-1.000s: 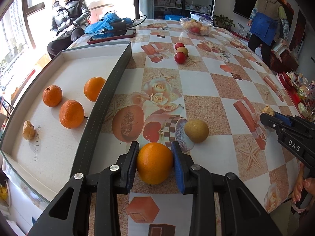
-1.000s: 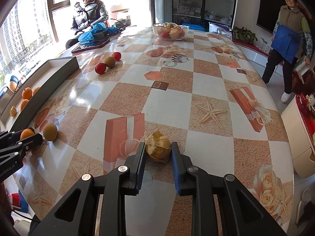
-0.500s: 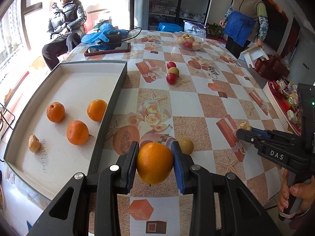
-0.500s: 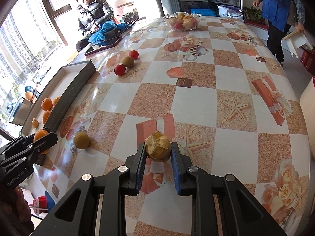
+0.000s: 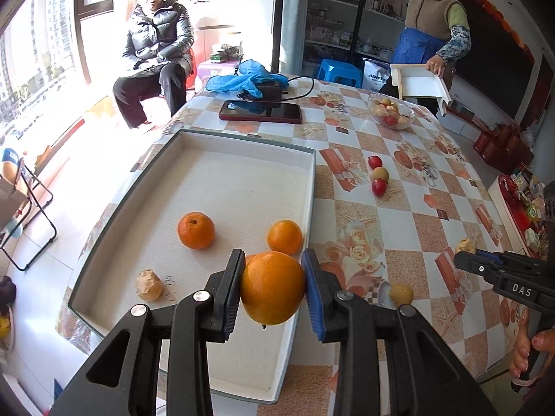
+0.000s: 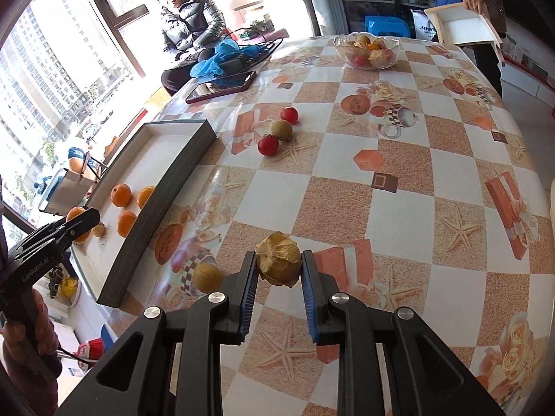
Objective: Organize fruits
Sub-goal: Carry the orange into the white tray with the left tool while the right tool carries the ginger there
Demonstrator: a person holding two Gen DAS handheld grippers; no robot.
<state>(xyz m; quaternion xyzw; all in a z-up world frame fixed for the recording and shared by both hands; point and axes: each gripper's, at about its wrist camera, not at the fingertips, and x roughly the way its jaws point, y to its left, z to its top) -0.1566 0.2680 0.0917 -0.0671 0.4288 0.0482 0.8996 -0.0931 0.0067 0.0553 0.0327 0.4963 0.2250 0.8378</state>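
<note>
My left gripper is shut on a large orange, held in the air over the near right part of the white tray. Two oranges and a wrinkled tan fruit lie in the tray; a third orange is mostly hidden behind the held one. My right gripper is shut on a brown papery fruit, lifted above the table. A small yellow-brown fruit rests on the table just left of it, near the tray's dark rim.
Two red fruits and a tan one lie mid-table. A glass bowl of fruit, a phone and blue cloth are at the far end. One person sits by the window; another stands at the far right holding a white tray.
Both grippers rose with their fruit. The left one carried the orange leftward over the tray. The right one lifted the papery fruit off the table and shifted left. The standing person picked up a white tray.
</note>
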